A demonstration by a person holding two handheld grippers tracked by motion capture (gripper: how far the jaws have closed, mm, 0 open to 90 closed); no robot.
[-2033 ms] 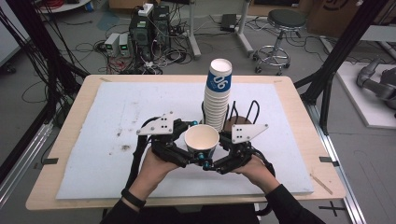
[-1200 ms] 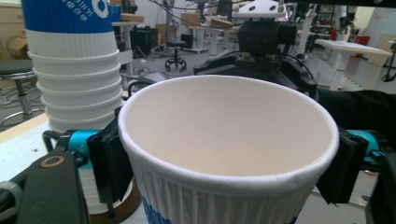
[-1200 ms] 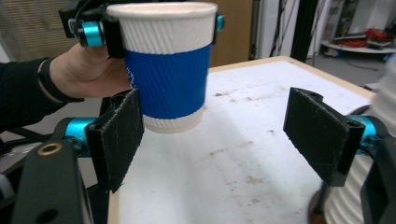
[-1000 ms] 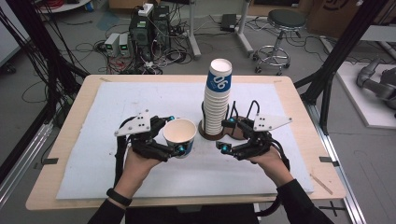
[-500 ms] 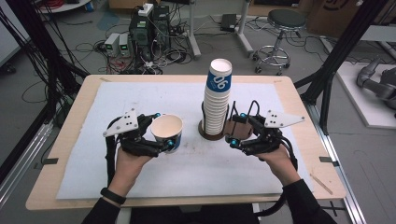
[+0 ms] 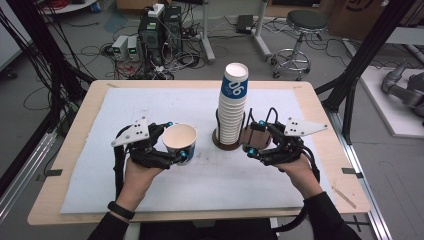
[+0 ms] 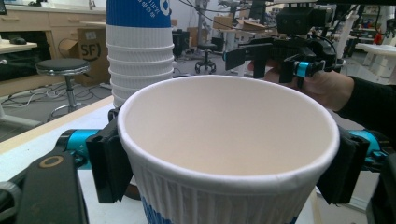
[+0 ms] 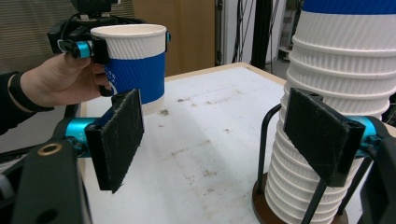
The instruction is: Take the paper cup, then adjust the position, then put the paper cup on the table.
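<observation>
A person is standing at a tabletop (image 6: 310, 112) covered by a white mat, holding a hand-held tool in each hand. The left tool (image 6: 172, 145) is pinching a single paper cup (image 6: 179, 144), white with a blue band, its two black pads pressing the ribbed wall just under the rim on opposite sides. In the left gripper view the cup's open mouth (image 7: 229, 140) is sitting squarely between the pads, upright. The cup is hanging just above the mat, well to the left of the tall cup stack (image 6: 233, 107), which is standing in a dark wire holder (image 6: 226, 142).

The right tool (image 6: 254, 142) is hovering just beside the stack's base with its pads spread and nothing between them; in the right gripper view the stack (image 8: 336, 93) is rising right behind its far pad (image 8: 322, 133).

Likely risks: the paper wall is thin, so a harder squeeze could be denting the cup, while a looser one could be letting it slide down and tip onto the mat. The right tool is sitting so near the stack that a sideways nudge could be toppling the tower or dragging the holder.
</observation>
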